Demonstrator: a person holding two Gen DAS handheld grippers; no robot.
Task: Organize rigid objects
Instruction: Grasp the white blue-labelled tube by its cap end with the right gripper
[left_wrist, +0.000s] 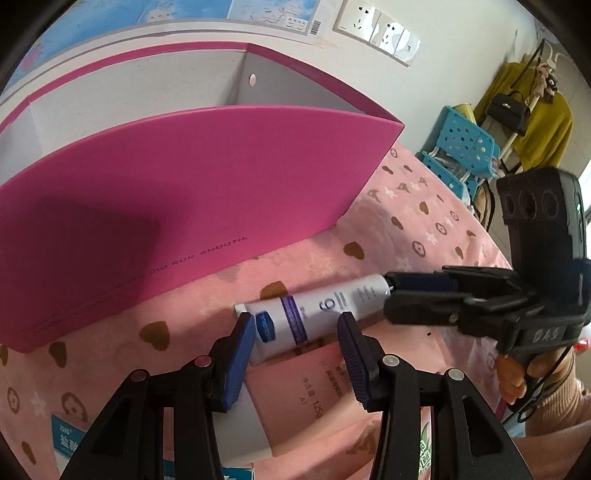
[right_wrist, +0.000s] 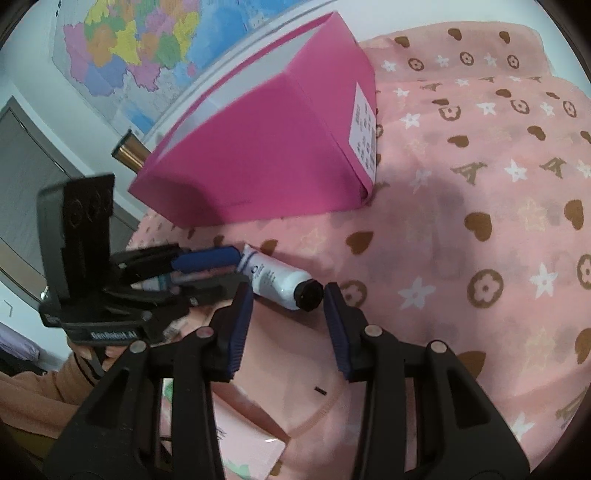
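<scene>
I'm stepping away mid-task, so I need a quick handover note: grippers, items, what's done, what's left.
Left gripper: low over the flat end of the white tube. A pink tube fills the gap between its jaws; can't tell if it's gripped.
Right gripper: open, the white tube's black cap between its tips, not pinched.
White tube: lying on the patterned cloth in front of the open pink box.
Done: nothing seen in the box.
Left: probably grip the tube and box it.
</scene>
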